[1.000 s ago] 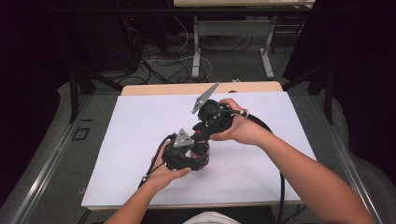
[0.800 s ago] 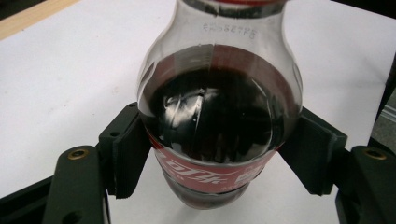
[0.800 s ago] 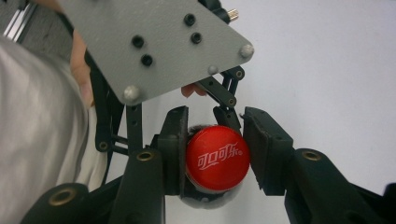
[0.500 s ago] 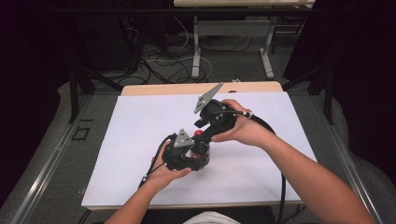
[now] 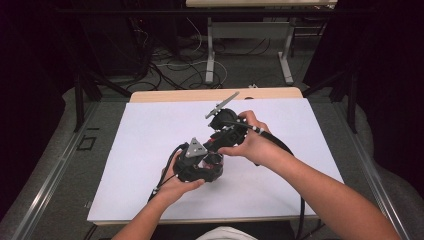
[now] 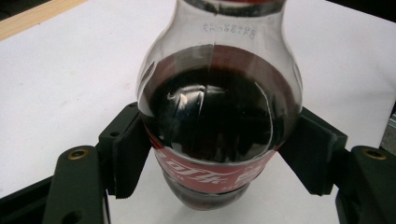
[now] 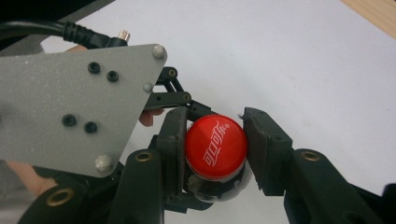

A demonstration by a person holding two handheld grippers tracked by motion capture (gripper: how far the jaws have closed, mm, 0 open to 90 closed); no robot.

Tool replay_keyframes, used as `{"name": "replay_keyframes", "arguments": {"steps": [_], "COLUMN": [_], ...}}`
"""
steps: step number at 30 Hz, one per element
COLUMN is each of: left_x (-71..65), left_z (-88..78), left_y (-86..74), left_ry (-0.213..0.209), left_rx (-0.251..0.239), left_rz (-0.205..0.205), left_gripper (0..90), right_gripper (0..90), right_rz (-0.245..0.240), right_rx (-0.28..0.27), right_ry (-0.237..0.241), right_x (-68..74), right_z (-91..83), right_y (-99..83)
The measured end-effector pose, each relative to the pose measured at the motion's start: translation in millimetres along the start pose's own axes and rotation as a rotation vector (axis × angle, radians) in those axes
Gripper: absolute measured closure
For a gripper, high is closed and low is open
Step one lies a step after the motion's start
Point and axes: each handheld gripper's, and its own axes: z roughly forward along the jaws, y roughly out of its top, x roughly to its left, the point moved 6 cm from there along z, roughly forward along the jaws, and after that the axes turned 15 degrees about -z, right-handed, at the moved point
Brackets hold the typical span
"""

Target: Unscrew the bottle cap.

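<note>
A clear cola bottle with dark drink and a red label stands upright on the white table sheet. My left gripper is shut on its body, one black pad pressing each side at the label. From above, my right gripper is shut on the bottle's red cap, with a pad on each side of it. In the high view both grippers meet at the table's middle: the left gripper lower, the right gripper just beyond it. The hands hide the bottle there.
The left gripper's grey three-cornered plate sits close beside the cap. White sheet covers the table, with a wooden strip along the far edge. Cables trail from both grippers toward the near edge. Desk legs and floor cables lie beyond.
</note>
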Motion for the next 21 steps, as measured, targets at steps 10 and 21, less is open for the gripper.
{"name": "replay_keyframes", "arguments": {"steps": [10,21], "left_x": [-2.3,-1.5], "left_z": [2.0,0.6], "left_y": [-0.9,0.6], "left_ry": [-0.013,-0.006], "left_rx": [0.002,-0.009], "left_rz": [0.018,0.002], "left_gripper": [30.3,30.2], "right_gripper": [60.1,46.0], "right_rz": [-0.471,-0.106], "right_rx": [-0.039,-0.039], "right_ry": [0.284,0.007], "right_x": [-13.8,-4.5], "right_z": [1.2,-9.8], "right_y": [-2.0,3.0]}}
